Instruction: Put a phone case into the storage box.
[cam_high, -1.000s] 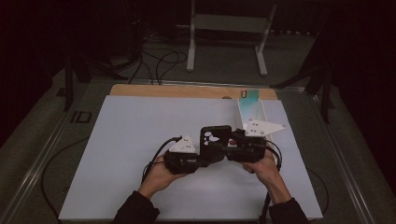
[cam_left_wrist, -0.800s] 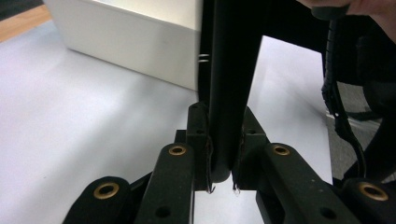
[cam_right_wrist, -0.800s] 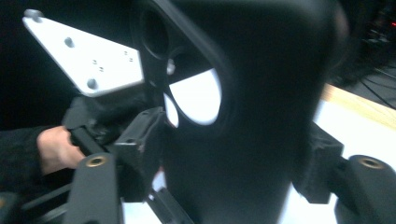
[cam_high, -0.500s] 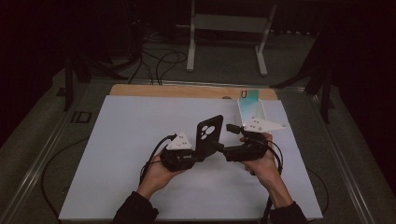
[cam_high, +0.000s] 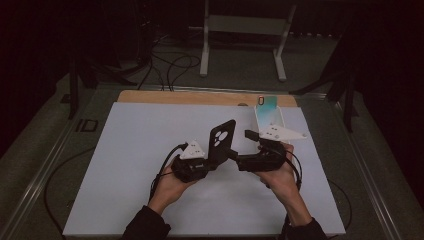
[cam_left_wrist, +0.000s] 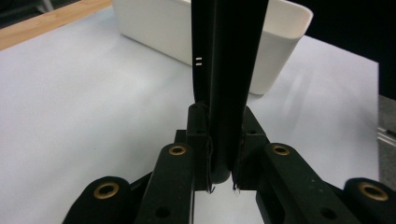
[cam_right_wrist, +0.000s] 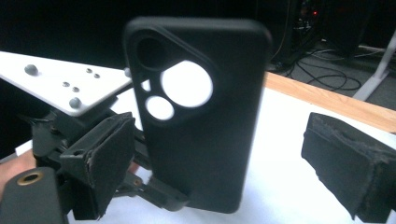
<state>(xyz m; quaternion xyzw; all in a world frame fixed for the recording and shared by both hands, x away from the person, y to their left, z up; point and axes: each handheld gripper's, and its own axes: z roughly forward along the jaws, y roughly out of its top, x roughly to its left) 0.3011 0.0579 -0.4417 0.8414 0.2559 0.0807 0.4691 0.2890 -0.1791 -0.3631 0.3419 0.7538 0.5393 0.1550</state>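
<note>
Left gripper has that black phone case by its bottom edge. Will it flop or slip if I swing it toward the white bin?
The black phone case with round camera cutouts stands upright from the left gripper without sagging, so probably stiff enough. It looks thin and hollow, likely light. The jaws pinch just its lower edge, so a quick swing might pivot it. The right gripper stands open, giving no support.

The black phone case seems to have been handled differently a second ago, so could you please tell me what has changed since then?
The black phone case lay flat between both tongs; the left tongs tipped it upright and hold its lower edge. The right tongs have just been opening, let it go, and now stand apart beside it. The white rectangular bin and white table mat stayed put.
</note>
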